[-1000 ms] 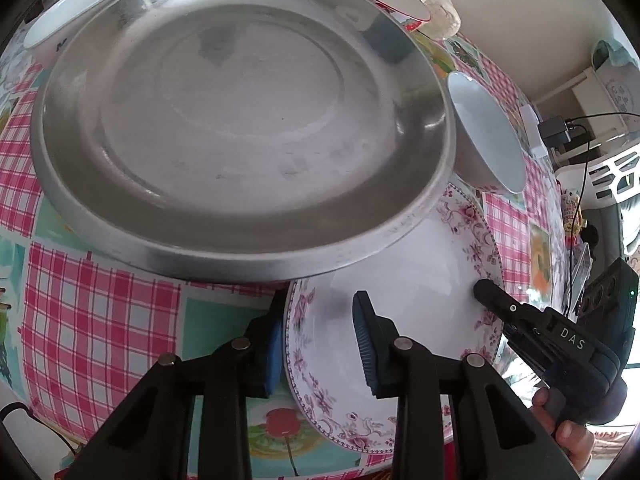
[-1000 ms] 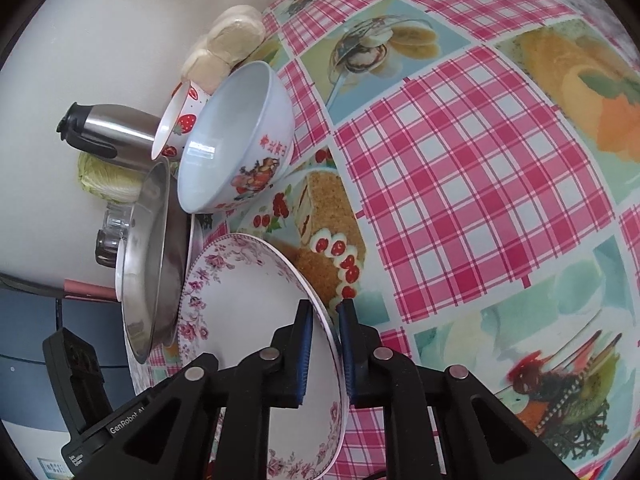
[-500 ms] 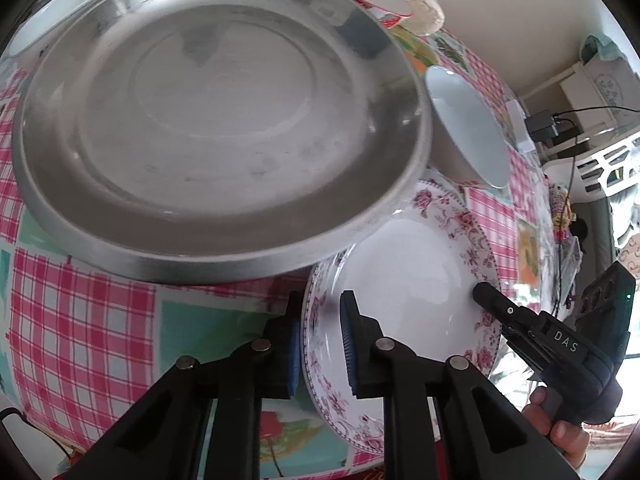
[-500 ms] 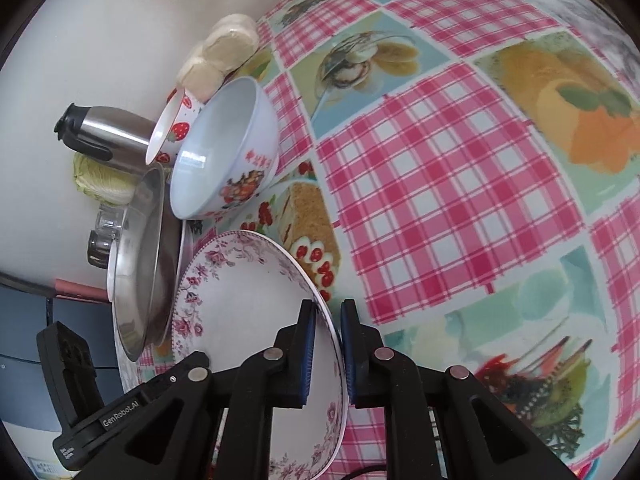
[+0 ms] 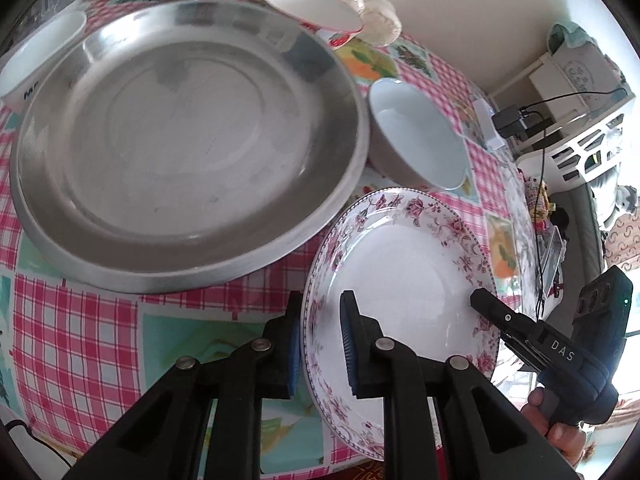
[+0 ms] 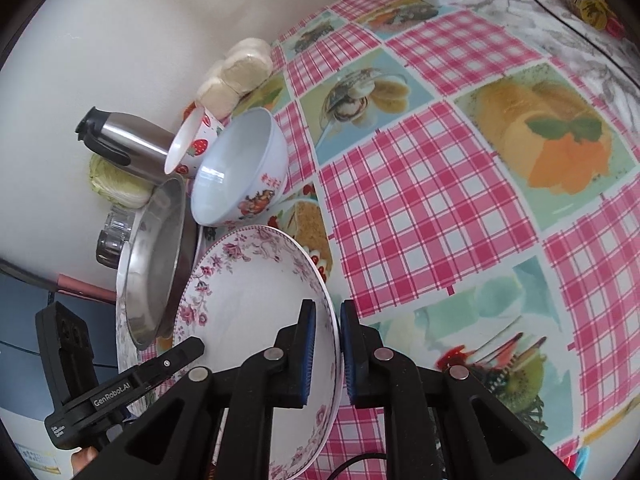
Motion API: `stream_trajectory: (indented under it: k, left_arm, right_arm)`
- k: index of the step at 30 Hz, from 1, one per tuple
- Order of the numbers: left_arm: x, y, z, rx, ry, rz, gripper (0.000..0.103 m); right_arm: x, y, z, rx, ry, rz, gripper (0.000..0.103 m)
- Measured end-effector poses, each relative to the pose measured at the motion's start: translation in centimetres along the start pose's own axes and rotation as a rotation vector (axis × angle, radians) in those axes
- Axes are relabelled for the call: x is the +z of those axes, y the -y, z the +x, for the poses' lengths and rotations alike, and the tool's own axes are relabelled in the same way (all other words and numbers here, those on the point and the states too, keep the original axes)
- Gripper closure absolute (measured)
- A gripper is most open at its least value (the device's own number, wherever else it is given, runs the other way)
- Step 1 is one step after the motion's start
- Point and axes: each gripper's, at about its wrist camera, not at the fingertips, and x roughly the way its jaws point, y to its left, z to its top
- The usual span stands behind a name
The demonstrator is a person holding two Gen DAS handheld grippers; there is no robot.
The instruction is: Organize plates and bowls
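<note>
A white plate with a pink flower rim [image 5: 404, 272] [image 6: 248, 300] is held by both grippers, lifted off the checked tablecloth. My left gripper [image 5: 320, 344] is shut on its near-left rim. My right gripper [image 6: 325, 354] is shut on the opposite rim, and it also shows in the left wrist view [image 5: 520, 332]. A large steel plate [image 5: 184, 136] [image 6: 154, 264] sits to the left of the flowered plate. A pale blue bowl [image 5: 418, 136] [image 6: 244, 172] stands behind the flowered plate. A strawberry bowl [image 5: 314, 10] [image 6: 190, 148] stands further back.
A steel thermos [image 6: 128, 144], a cabbage [image 6: 116, 188] and a glass jar [image 6: 114, 236] stand by the wall. Round buns [image 6: 236, 72] lie behind the bowls. Another white bowl [image 5: 40, 52] is at the far left. A white basket [image 5: 588, 148] stands beyond the table.
My left gripper closed on the flowered plate's rim. The plate came out from under the steel plate's edge and rose, now held by both grippers.
</note>
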Motion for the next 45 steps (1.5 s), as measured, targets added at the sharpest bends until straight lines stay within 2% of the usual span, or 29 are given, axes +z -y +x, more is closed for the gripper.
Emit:
stream_trajectory:
  k: [8,11,19,25,30,39,45]
  left_arm:
    - [0.3,1.4,-2.0,-0.022,0.07,0.053,0.084]
    - [0.6,2.2,-3.3,-0.012,0.122,0.085,0.084]
    - [2.7,2.3,-6.9,-0.008,0.234,0.095,0.084]
    - [4.9,3.0,-10.1,0.011,0.326,0.13,0.084]
    - [6.9,2.7,-12.1,0.008,0.396,0.11,0.084]
    - [9.9,0.3,-12.2,-0.002,0.443,0.029,0.084]
    - [10.5,-1.9,-10.7,-0.009,0.41,-0.032,0.084]
  right_arm:
    - [-0.3,-0.2,-2.4,0.019,0.052,-0.021,0.089]
    - [-0.1,-0.7,-3.1,0.025,0.072,-0.032,0.089]
    - [1.4,-4.8,-4.6,0.062,0.127,-0.086,0.089]
    - [3.5,-8.2,-6.0,0.103,0.177,-0.128,0.089]
    - [5.6,-10.9,-6.6,0.128,0.206,-0.162,0.089]
    - [7.9,-14.1,-4.4,0.168,0.219,-0.189,0.089]
    - [8.3,-14.4,-1.9,0.17,0.178,-0.196,0.089]
